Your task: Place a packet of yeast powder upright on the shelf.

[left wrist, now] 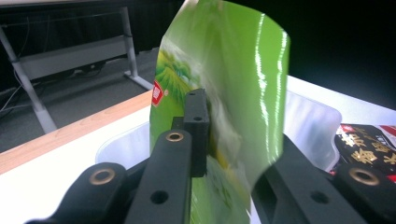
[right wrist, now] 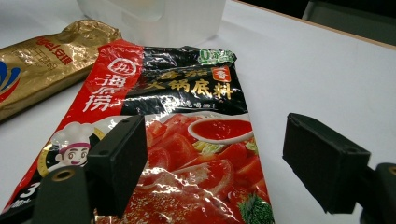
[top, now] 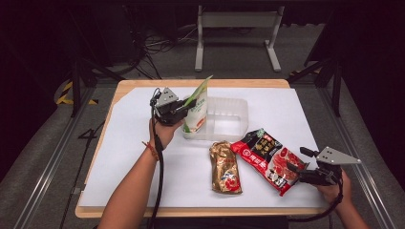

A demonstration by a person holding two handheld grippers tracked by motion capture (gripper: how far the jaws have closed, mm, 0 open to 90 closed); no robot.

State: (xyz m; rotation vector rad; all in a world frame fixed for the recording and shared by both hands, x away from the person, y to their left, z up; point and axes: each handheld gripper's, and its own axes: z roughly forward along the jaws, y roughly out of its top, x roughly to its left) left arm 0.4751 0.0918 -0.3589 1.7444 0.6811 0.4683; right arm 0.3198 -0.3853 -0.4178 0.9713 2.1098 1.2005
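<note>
A green and white pouch (top: 197,112) stands upright at the left end of a clear plastic tub (top: 234,107). My left gripper (top: 184,110) grips it from the left side. In the left gripper view the pouch (left wrist: 219,70) sits between the jaws of that gripper (left wrist: 238,126); one pad lies against it and the pouch hides the other. My right gripper (top: 295,160) rests low at the near right, open, its jaws either side of the near end of a red sauce packet (top: 265,157). The right gripper view has the gripper (right wrist: 215,158) just above the packet (right wrist: 187,140).
A gold packet (top: 225,167) lies flat left of the red one, near the table's middle, and appears in the right gripper view (right wrist: 42,65). White paper (top: 133,143) covers the wooden table. Beyond the far edge stands a grey table frame (top: 236,21) on the floor.
</note>
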